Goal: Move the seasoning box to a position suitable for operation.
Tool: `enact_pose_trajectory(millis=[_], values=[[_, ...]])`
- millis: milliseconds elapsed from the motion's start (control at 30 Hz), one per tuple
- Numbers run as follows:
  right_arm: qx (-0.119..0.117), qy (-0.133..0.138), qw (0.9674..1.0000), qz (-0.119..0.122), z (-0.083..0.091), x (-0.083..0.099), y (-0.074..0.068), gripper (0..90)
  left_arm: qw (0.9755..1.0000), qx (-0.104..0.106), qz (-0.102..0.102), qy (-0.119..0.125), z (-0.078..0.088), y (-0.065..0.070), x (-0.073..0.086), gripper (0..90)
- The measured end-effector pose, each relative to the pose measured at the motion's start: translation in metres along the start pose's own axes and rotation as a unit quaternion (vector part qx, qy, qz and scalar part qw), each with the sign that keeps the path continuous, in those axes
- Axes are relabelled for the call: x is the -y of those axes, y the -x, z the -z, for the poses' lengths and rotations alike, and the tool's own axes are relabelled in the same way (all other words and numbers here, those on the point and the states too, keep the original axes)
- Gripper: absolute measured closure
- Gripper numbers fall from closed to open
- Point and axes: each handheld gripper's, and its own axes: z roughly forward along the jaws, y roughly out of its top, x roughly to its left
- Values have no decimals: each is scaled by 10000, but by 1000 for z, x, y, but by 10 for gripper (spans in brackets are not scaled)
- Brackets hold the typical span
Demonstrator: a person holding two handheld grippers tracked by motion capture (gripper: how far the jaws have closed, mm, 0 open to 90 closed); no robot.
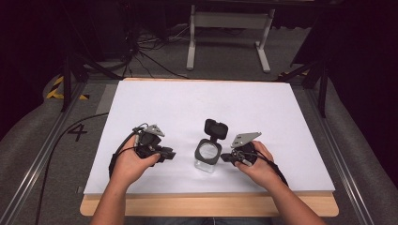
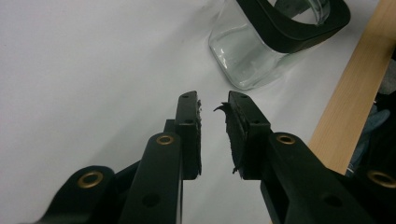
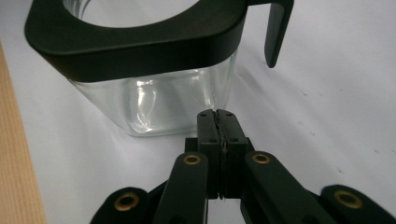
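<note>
A clear square glass jar (image 1: pixel 207 157) with a black collar stands on the white table top (image 1: pixel 187 108), its black flip lid (image 1: pixel 215 128) hinged open toward the back. My left gripper (image 1: pixel 170 155) rests to the jar's left, pointing at it, jaws a little apart and empty. In the left gripper view the jar (image 2: pixel 261 51) lies ahead of the left gripper (image 2: pixel 212 100) at upper right. My right gripper (image 1: pixel 225 157) sits just right of the jar, jaws pressed together with nothing between them. In the right gripper view the jar (image 3: pixel 154 79) stands close ahead of the right gripper (image 3: pixel 217 114).
The white top lies on a wooden board whose front edge (image 1: pixel 211 206) runs below both hands. Behind the table stand a white desk frame (image 1: pixel 230 33), cables on the floor and black stands at both sides.
</note>
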Motion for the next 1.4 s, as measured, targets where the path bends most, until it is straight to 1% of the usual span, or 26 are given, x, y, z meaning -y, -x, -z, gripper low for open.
enact_pose_trajectory(millis=[33,100,133,167,233,267,300,333,433,467,533,567,633,700,800,833,933,1000,1100,1167,1200,1233,1267,1333,1400], values=[[-15,24,10000,-6,0,1,1,900,10000,13,26,-2,-2,-1,0,758],[-120,76,9998,-124,3,2,2,900,10000,13,20,-33,-8,-2,-1,777],[-75,85,9999,-93,5,3,3,900,10000,-18,-4,-53,-14,-3,-2,792],[-28,98,9999,-111,9,5,4,900,10000,-14,-17,-60,-20,-3,-4,822],[36,148,9997,-184,18,7,7,900,9999,21,-92,-57,-32,-2,-8,861],[97,188,9995,-247,24,10,10,900,9999,47,-109,-105,-38,-1,-10,874],[97,188,9995,-247,24,10,10,900,9999,47,-109,-105,-38,-1,-10,887],[155,236,9992,-285,31,12,13,900,9998,76,-184,-92,-43,0,-12,887],[308,356,9978,-471,47,20,21,900,9993,225,-267,-117,-57,3,-18,896],[351,382,9973,-524,51,23,23,900,9990,254,-342,-156,-61,4,-20,896],[411,452,9962,-626,58,27,28,900,9983,302,-430,-232,-67,8,-22,896],[423,464,9958,-664,60,28,29,900,9980,364,-445,-266,-70,10,-24,897],[475,515,9950,-707,65,31,31,900,9973,304,-540,-395,-72,12,-26,898],[502,540,9944,-761,68,32,32,900,9968,395,-492,-484,-73,11,-25,898],[527,571,9940,-770,71,33,34,900,9966,475,-432,-514,-72,10,-24,898],[537,589,9938,-776,71,33,34,900,9966,470,-445,-514,-73,10,-24,898],[528,594,9939,-759,71,32,34,900,9952,519,-487,-673,-75,12,-24,898],[523,587,9940,-760,70,32,34,900,9949,559,-477,-690,-78,15,-23,898],[515,592,9941,-751,71,31,35,900,9942,620,-523,-708,-79,17,-24,898],[515,606,9939,-768,72,31,35,900,9935,633,-568,-752,-80,20,-24,898],[515,618,9938,-761,72,30,36,900,9937,633,-566,-727,-81,21,-24,898],[516,631,9937,-765,72,30,36,900,9932,665,-592,-753,-81,23,-24,898],[506,630,9937,-782,72,30,37,900,9932,656,-574,-775,-81,24,-24,898],[508,640,9936,-780,73,30,37,900,9927,682,-652,-757,-83,27,-25,897],[498,640,9937,-776,72,30,37,900,9925,690,-666,-758,-84,30,-25,897]])
